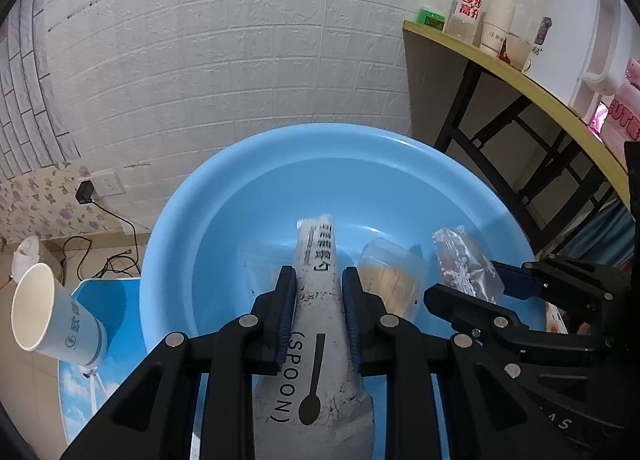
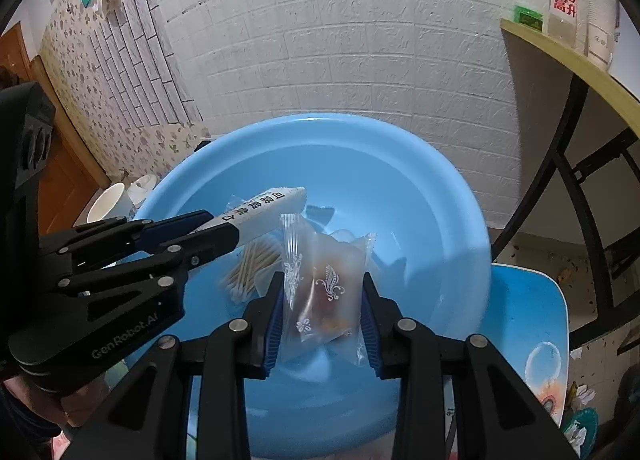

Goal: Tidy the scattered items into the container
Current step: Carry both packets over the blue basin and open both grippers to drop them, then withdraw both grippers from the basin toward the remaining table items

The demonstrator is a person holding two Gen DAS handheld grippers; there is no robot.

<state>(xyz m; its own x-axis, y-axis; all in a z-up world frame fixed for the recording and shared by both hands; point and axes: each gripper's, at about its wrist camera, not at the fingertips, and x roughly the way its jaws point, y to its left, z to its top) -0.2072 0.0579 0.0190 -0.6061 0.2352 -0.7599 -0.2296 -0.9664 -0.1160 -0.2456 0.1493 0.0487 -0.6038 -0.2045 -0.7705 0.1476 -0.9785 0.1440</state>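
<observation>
A round blue basin (image 1: 248,163) (image 2: 440,187) fills the middle of both views. My left gripper (image 1: 318,280) is shut on a white paper-wrapped spoon packet (image 1: 320,324) marked SPOON, held over the basin; the same spoon packet (image 2: 264,205) pokes in from the left of the right wrist view, in the left gripper (image 2: 208,225). My right gripper (image 2: 320,292) is shut on a clear snack packet (image 2: 324,288) with white flower print, also over the basin; that snack packet (image 1: 464,260) sits in the right gripper (image 1: 476,284) in the left view. A pack of cotton swabs (image 1: 390,284) (image 2: 252,264) lies in the basin.
The basin stands on a blue printed stool (image 2: 532,324) (image 1: 104,300). A paper cup (image 1: 44,312) lies tilted at the left. At the right, a yellow-edged table (image 1: 500,67) carries cups, a bottle and a white kettle (image 1: 576,39). A white brick wall is behind.
</observation>
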